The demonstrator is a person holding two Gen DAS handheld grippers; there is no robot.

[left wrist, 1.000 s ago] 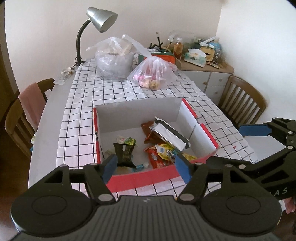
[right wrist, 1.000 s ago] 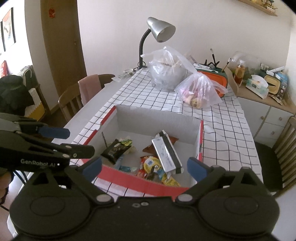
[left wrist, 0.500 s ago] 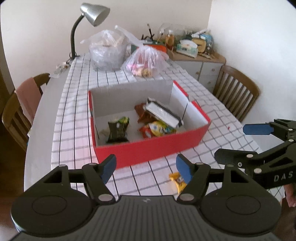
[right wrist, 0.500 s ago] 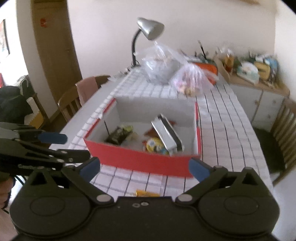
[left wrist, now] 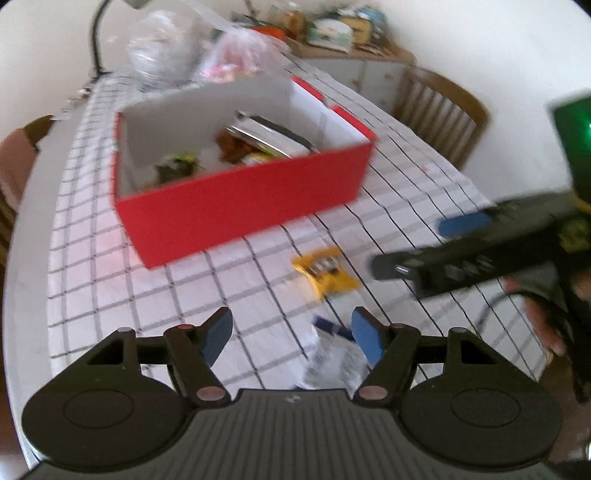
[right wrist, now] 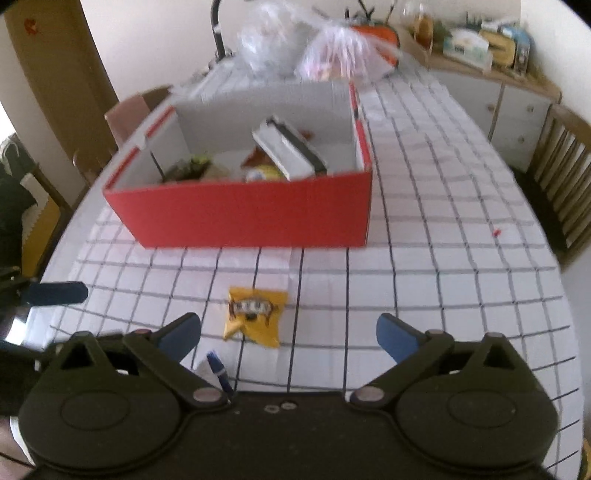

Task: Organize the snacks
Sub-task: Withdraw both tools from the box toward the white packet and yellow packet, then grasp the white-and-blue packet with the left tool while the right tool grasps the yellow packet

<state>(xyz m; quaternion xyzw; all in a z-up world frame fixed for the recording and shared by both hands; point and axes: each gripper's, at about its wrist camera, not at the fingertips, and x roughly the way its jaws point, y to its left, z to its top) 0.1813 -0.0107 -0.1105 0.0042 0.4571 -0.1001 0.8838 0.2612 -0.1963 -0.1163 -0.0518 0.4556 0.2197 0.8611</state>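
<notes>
The worktop [right wrist: 461, 258] is a long surface with rounded near corners, covered by a white cloth printed with a dark grid. A red box [right wrist: 251, 214] with a pale interior stands open near the middle of it and holds several snack packets, among them a silver-and-black pack [right wrist: 288, 147] leaning against the others; details inside are blurred. On the cloth in front of the box lies a yellow snack packet [right wrist: 255, 317], well apart from the box wall. Nearer still lies a white-and-blue packet [left wrist: 332, 358], just beside the right finger of the left gripper [left wrist: 291, 332]; whether it is touched cannot be told. The left gripper's fingers stand apart with nothing clamped. The right gripper [right wrist: 288, 332] likewise has its fingers spread wide, the yellow packet lying on the cloth beyond and between them, unheld. At the far end of the worktop sit two clear plastic bags [right wrist: 332, 55] and the stem of a desk lamp [right wrist: 218, 33]. Wooden chairs [right wrist: 561, 173] stand at the right and left sides. A low white cabinet [right wrist: 517, 107] with a cluttered wooden top occupies the far right corner against pale walls, and a brown door [right wrist: 55, 74] is at the far left.
</notes>
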